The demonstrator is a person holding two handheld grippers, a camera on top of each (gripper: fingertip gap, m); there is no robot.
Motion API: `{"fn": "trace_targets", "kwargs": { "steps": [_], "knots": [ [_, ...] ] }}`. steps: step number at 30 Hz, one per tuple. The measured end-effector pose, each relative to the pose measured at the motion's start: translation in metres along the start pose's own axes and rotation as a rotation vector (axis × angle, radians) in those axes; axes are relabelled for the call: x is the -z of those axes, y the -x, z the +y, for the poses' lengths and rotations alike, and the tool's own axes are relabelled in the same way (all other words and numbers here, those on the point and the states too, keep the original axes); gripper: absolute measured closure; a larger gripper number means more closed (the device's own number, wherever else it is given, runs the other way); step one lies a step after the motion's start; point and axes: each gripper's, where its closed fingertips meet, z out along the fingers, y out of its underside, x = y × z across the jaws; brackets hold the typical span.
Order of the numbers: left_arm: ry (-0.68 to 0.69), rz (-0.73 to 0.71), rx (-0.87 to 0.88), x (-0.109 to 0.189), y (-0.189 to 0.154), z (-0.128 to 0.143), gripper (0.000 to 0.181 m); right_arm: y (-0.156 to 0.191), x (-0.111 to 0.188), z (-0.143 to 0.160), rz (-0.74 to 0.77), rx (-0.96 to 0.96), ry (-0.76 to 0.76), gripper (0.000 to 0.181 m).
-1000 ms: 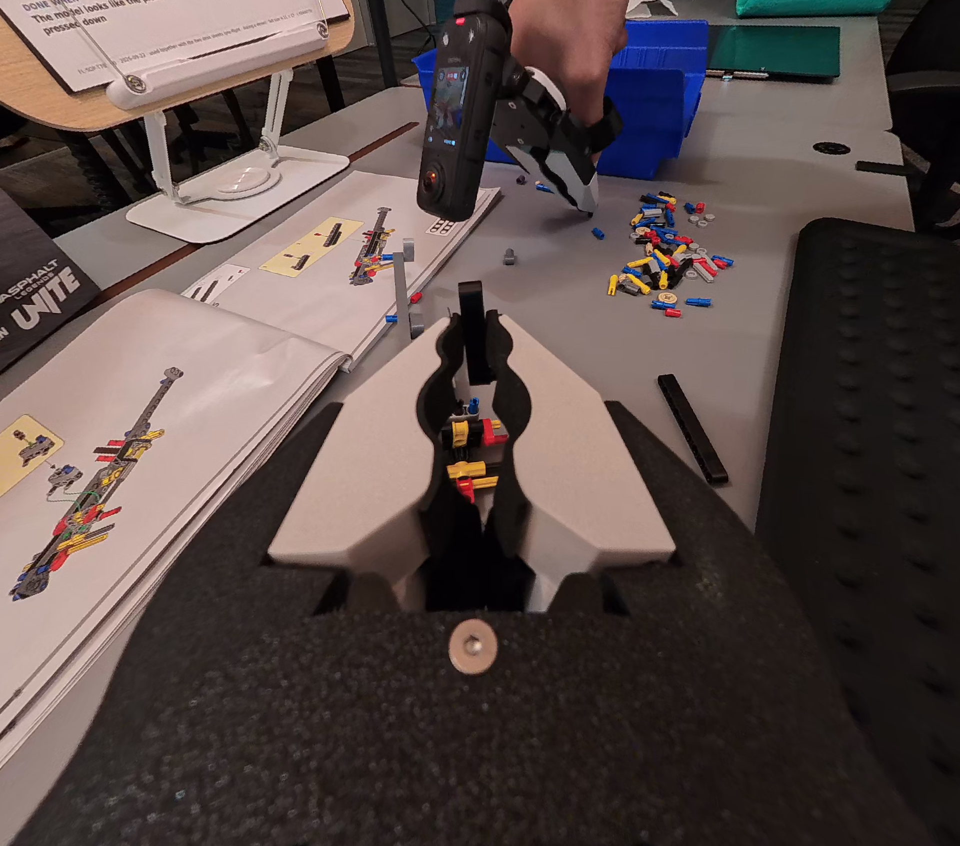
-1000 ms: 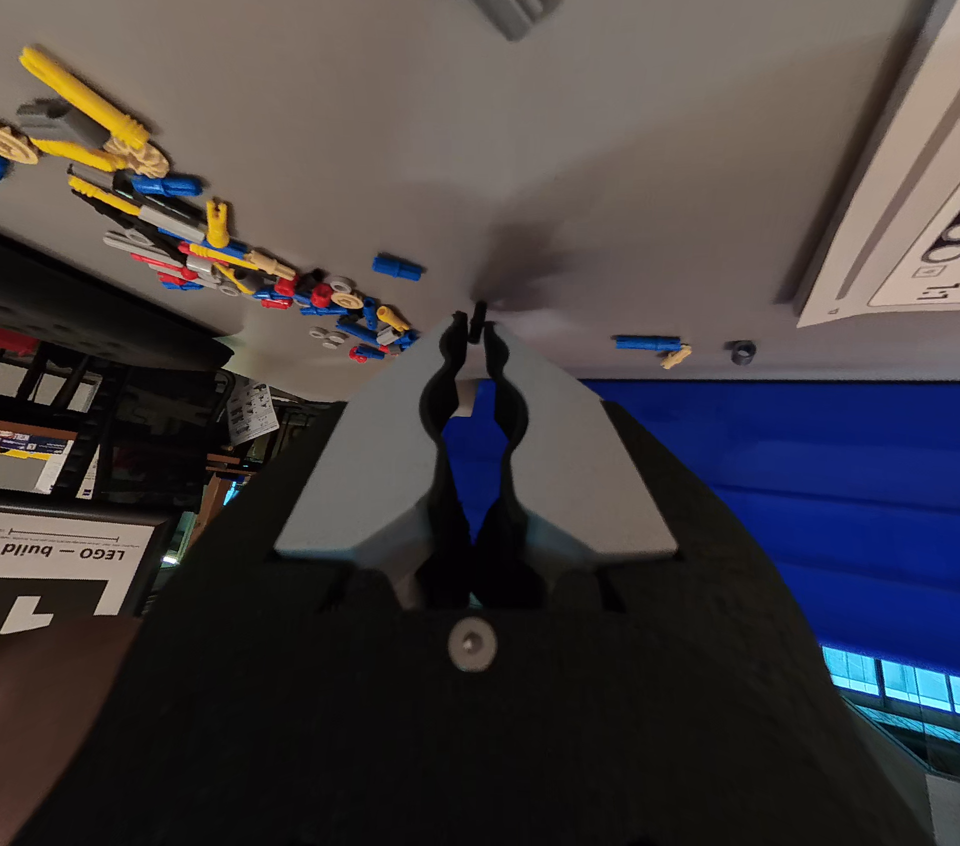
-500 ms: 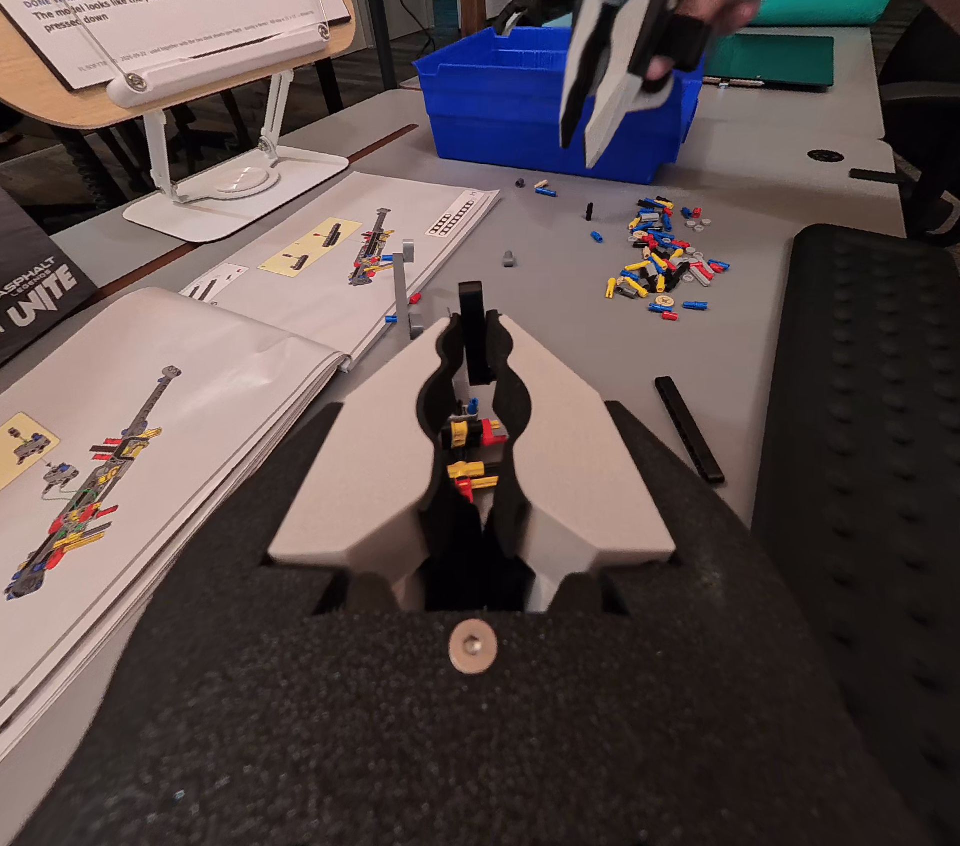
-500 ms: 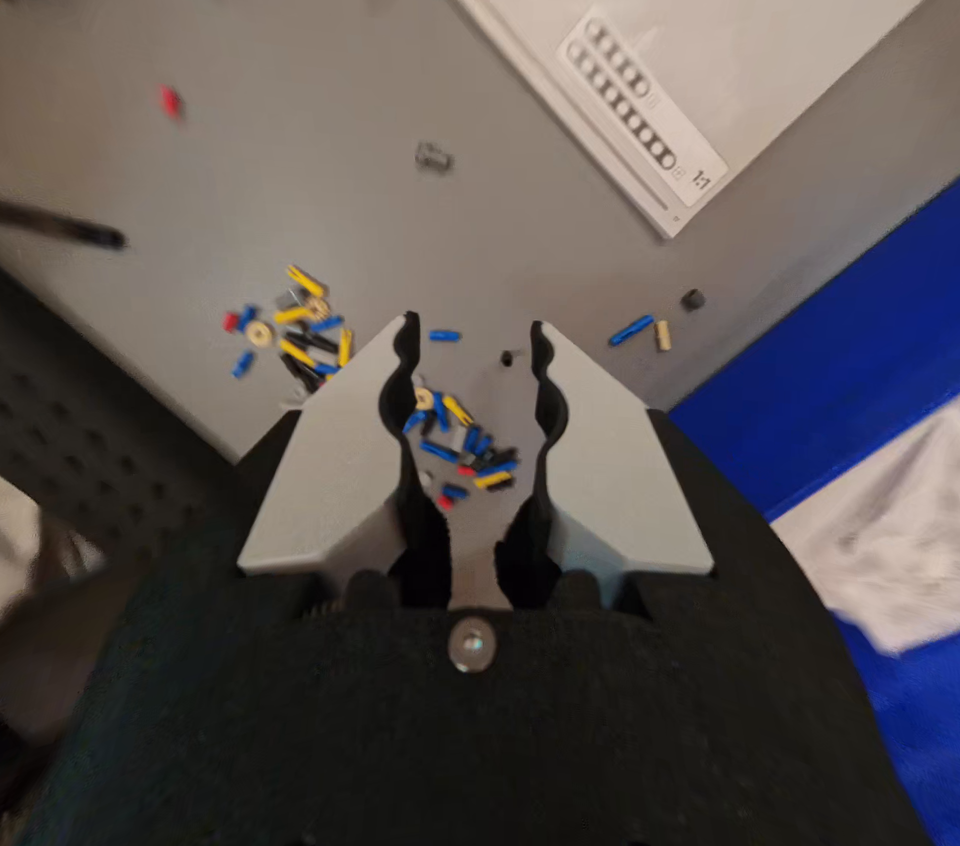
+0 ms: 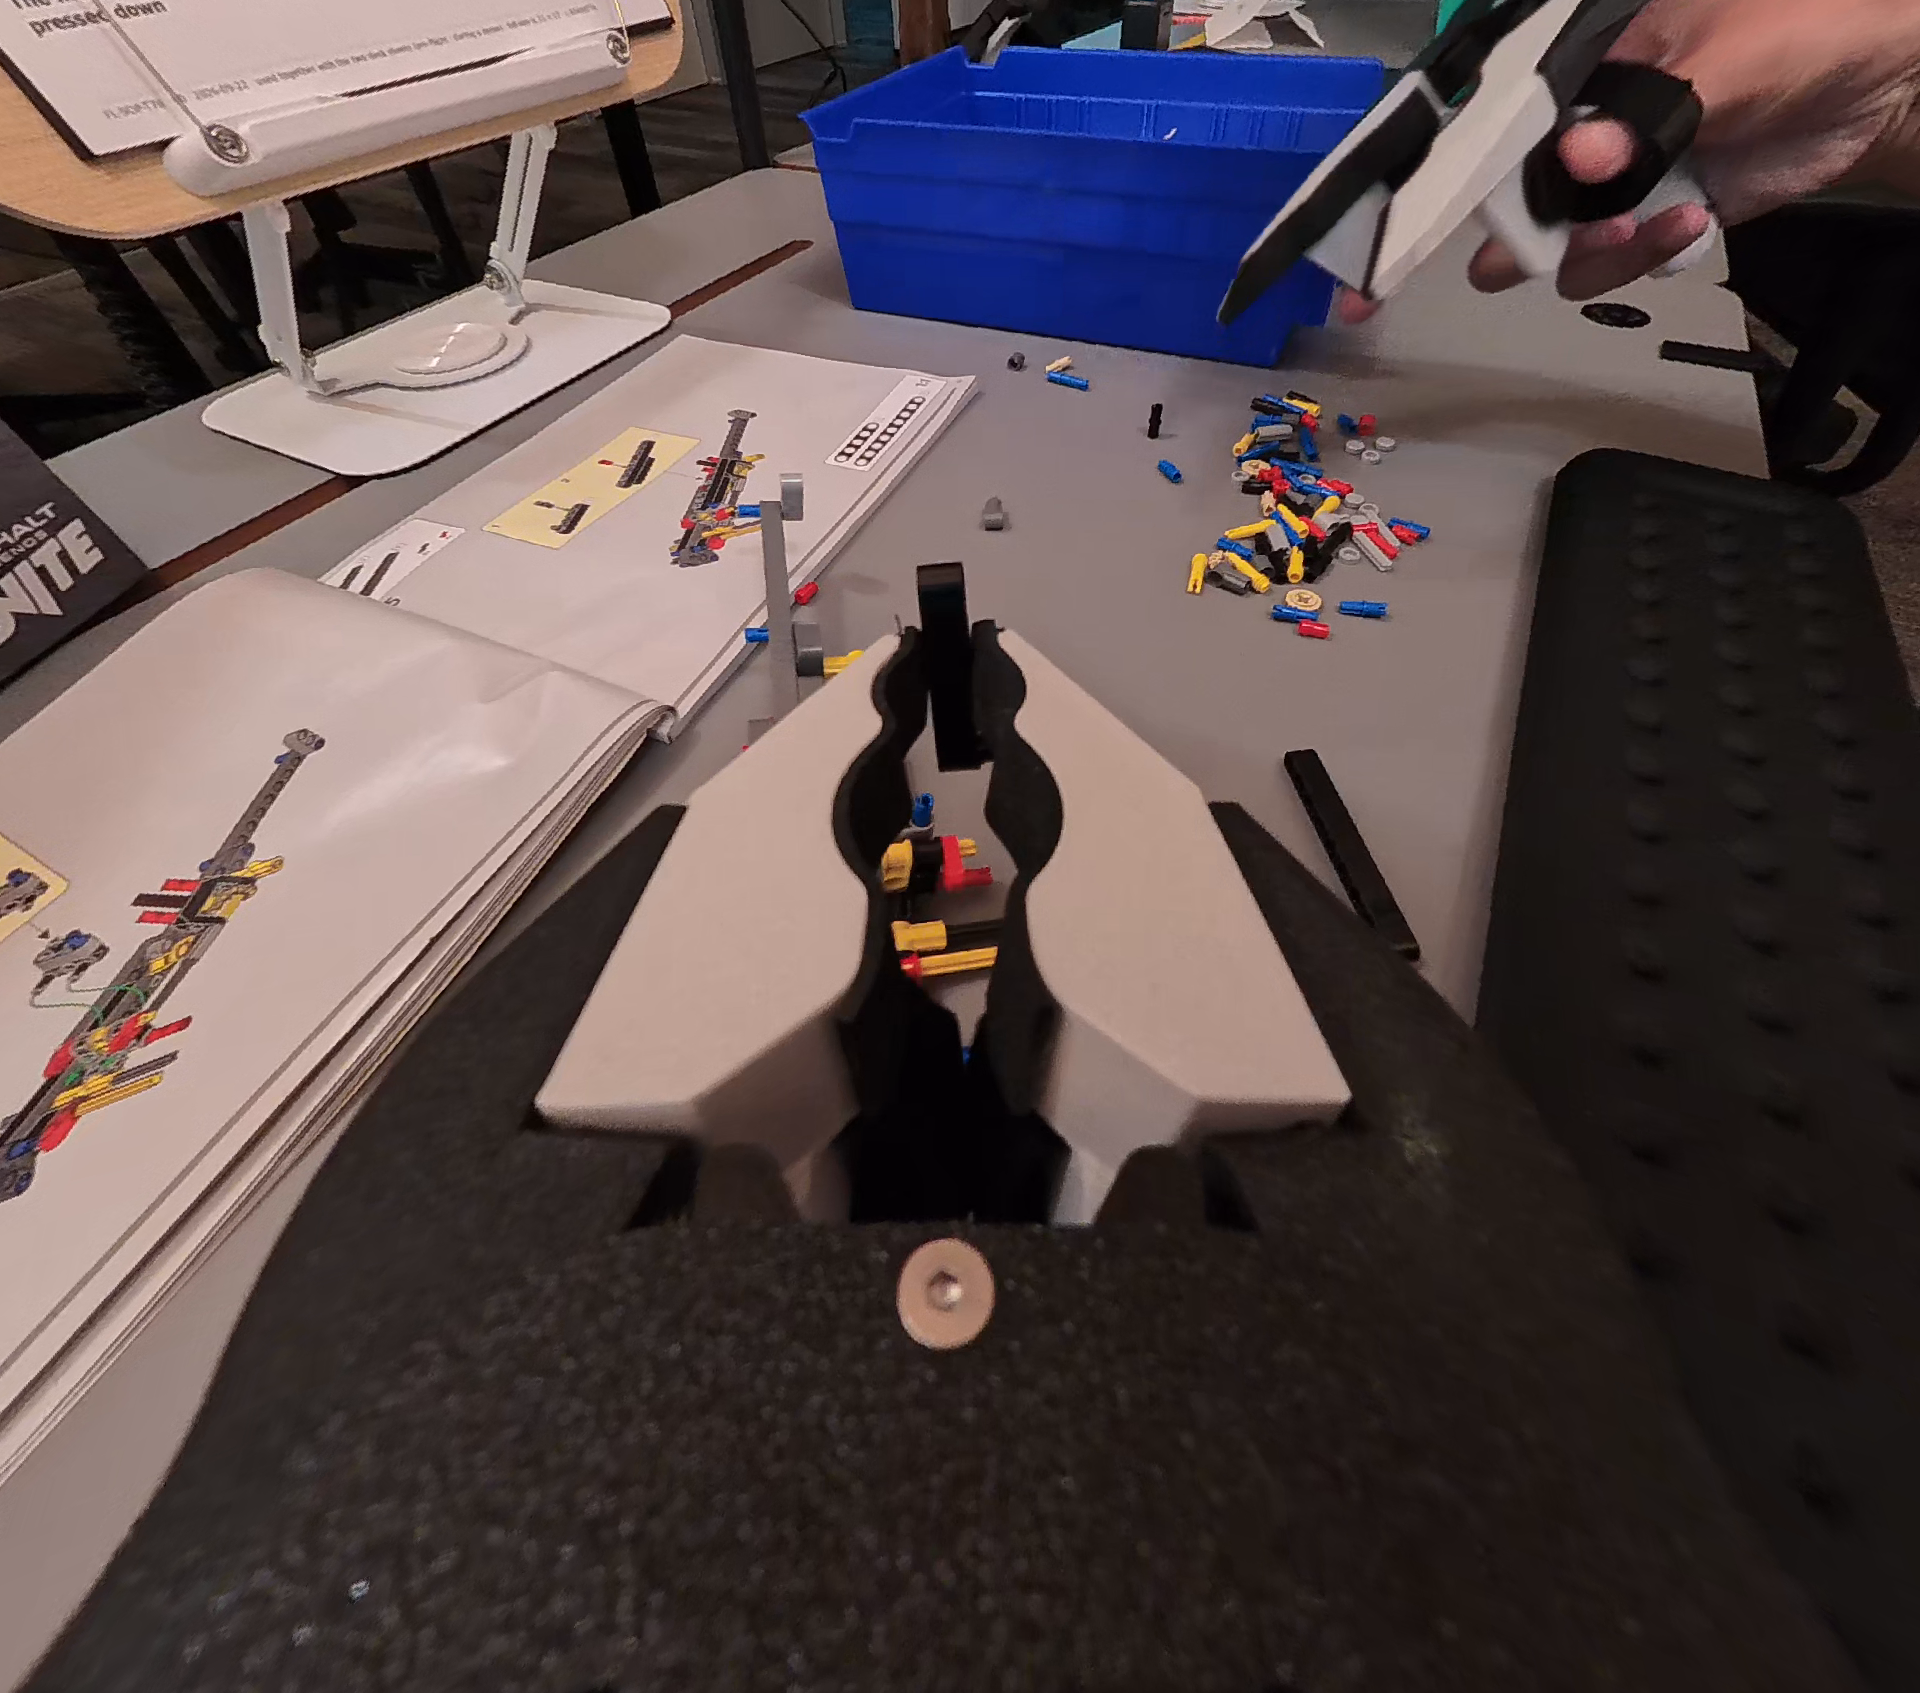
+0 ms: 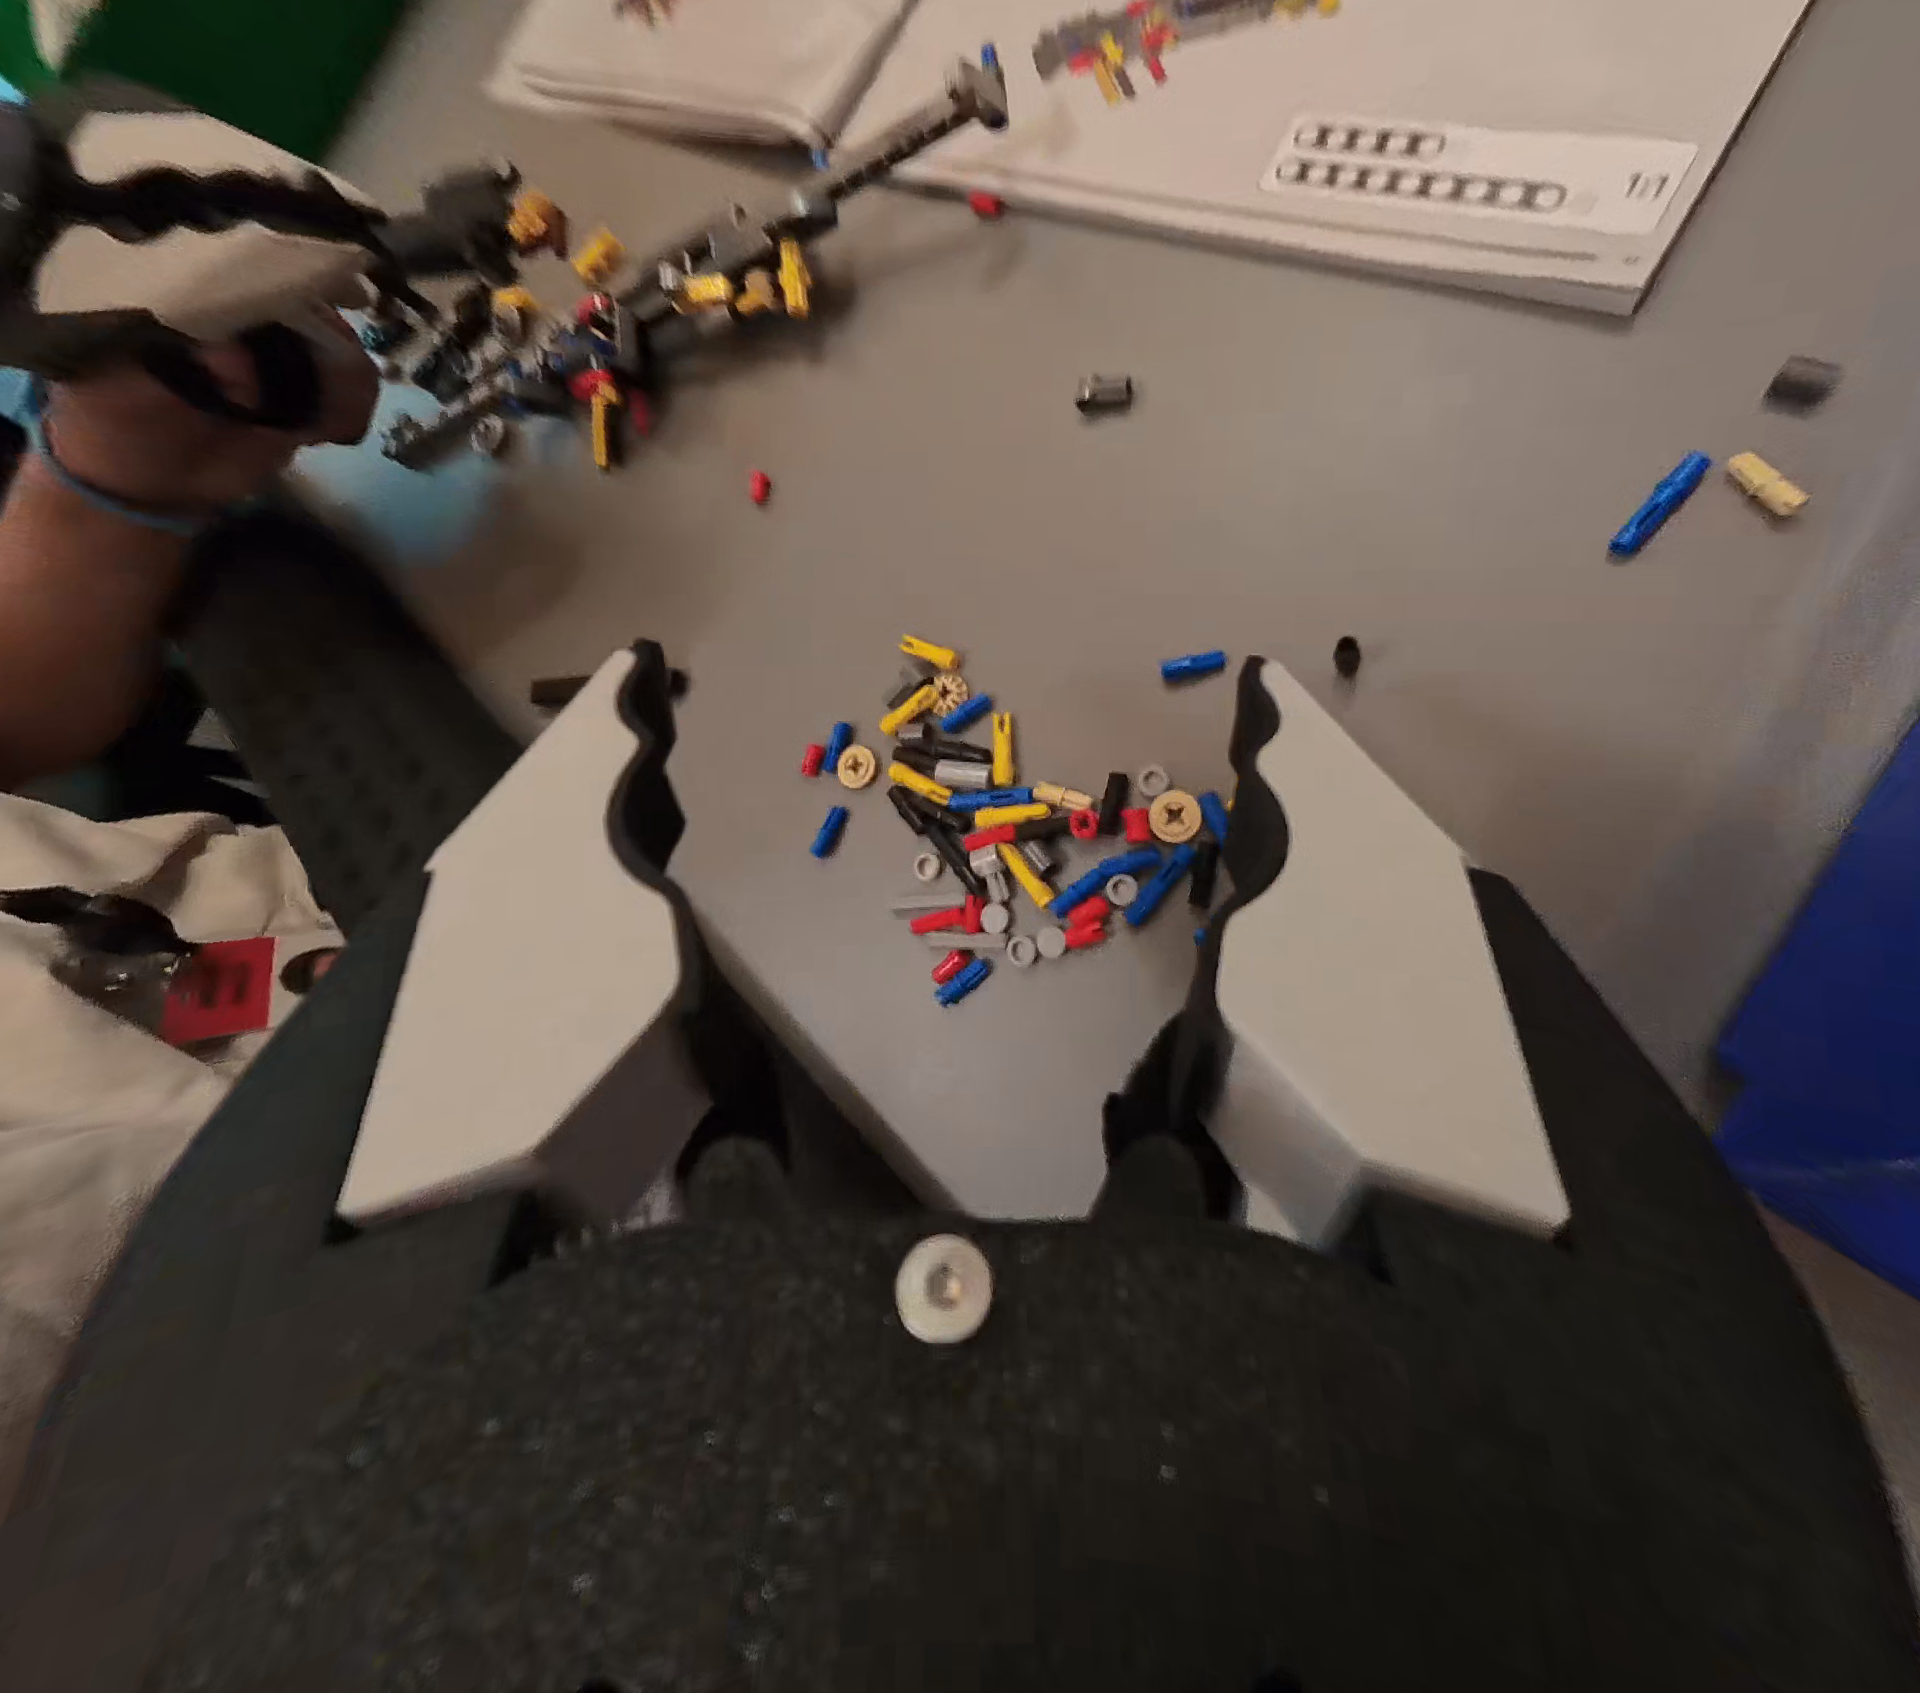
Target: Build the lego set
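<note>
A: Left tongs (image 5: 940, 646) clamped on black end of half-built lego model (image 6: 665, 272). Long axis running away from tongs toward open instruction booklet (image 5: 644, 500); thin grey beam tip (image 6: 977, 95) lying at booklet's edge.

B: Right tongs (image 6: 945, 677) spread wide, holding nothing, raised above loose pile of small pieces (image 6: 1029, 822) on grey tabletop (image 5: 1091, 656). Pile framed between both fingers.

A: Blue bin (image 5: 1081, 189) beyond pile, at far side. Single black pin (image 5: 1154, 419) standing apart, between pile and bin. Black beam (image 5: 1349, 854) lying flat, right of left tongs.
</note>
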Motion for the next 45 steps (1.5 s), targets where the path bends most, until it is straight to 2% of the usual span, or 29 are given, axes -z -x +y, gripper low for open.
{"fn": "trace_targets", "kwargs": {
  "steps": [1,3,5,8,12,18,23,27,34,45],
  "knots": [
    [-0.002,0.002,0.003,0.000,0.000,0.000,0.175,-0.005,0.002,-0.002,0.027,0.008,-0.021,0.074],
    [-0.003,0.009,0.009,0.000,-0.001,-0.001,0.175,-0.026,0.001,0.008,0.166,0.045,0.049,0.075],
    [0.001,0.011,0.006,-0.001,-0.003,0.000,0.175,-0.034,-0.006,0.014,0.237,0.079,0.103,0.081],
    [0.004,0.008,-0.002,-0.001,-0.003,0.001,0.175,-0.059,-0.011,0.016,0.405,0.088,0.147,0.110],
    [0.005,0.008,0.003,0.000,-0.002,0.001,0.175,-0.083,-0.015,0.016,0.532,0.076,0.179,0.140],
    [0.006,0.013,0.010,0.000,-0.002,0.002,0.175,-0.089,-0.022,0.018,0.503,0.024,0.235,0.145],
    [0.009,0.017,0.015,-0.001,-0.002,0.002,0.175,-0.090,-0.021,0.023,0.474,-0.018,0.378,0.148],
    [0.009,0.016,0.013,0.000,-0.002,0.002,0.175,-0.092,-0.026,0.014,0.442,-0.063,0.407,0.156],
    [0.012,0.010,0.006,0.000,-0.001,0.003,0.175,-0.098,-0.027,0.019,0.441,-0.078,0.509,0.159],
    [0.013,0.007,-0.005,0.000,-0.001,0.003,0.175,-0.101,-0.027,0.027,0.434,-0.080,0.558,0.161]
  ]
}}
